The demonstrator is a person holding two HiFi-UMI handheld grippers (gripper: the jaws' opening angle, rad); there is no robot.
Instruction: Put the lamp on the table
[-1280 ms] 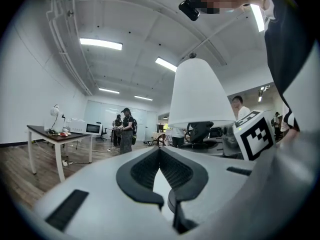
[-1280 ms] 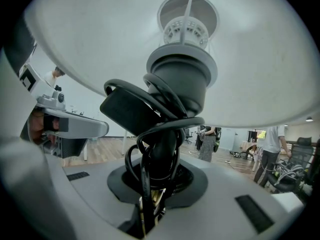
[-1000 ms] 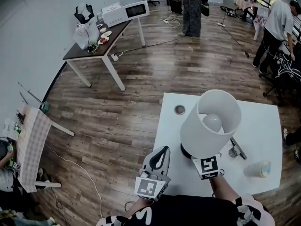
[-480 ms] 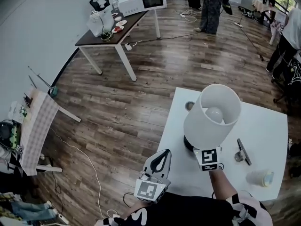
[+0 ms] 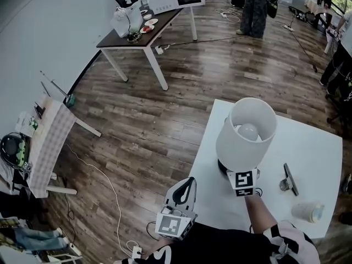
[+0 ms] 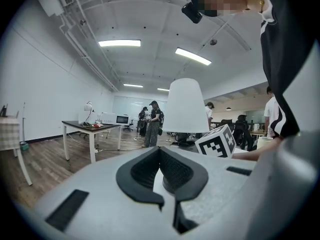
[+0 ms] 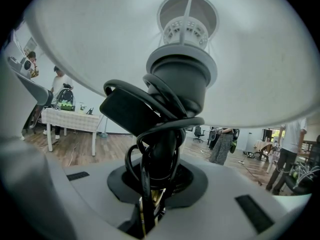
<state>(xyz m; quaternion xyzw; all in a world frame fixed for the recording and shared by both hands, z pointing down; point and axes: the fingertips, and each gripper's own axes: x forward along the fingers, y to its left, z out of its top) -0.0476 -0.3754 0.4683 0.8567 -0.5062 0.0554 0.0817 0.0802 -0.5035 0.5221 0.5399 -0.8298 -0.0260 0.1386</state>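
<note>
Lamp (image 5: 246, 133) stands upright at the lower right of the head view. Your right gripper (image 5: 235, 171) is clamped on its stem and wound cord. Its dark base sits at the near-left part of the white table (image 5: 313, 147); you can't tell whether it touches. Your left gripper (image 5: 188, 183), jaws together and empty, hangs beside the table's left edge over the wood floor (image 5: 159, 109). A dark-topped table (image 5: 140, 34) stands upper left, and a person (image 5: 257, 7) at the top.

White lamp (image 5: 246, 131), black cord (image 7: 165, 93), white table (image 5: 308, 147), checked cloth (image 5: 47, 144)
</note>
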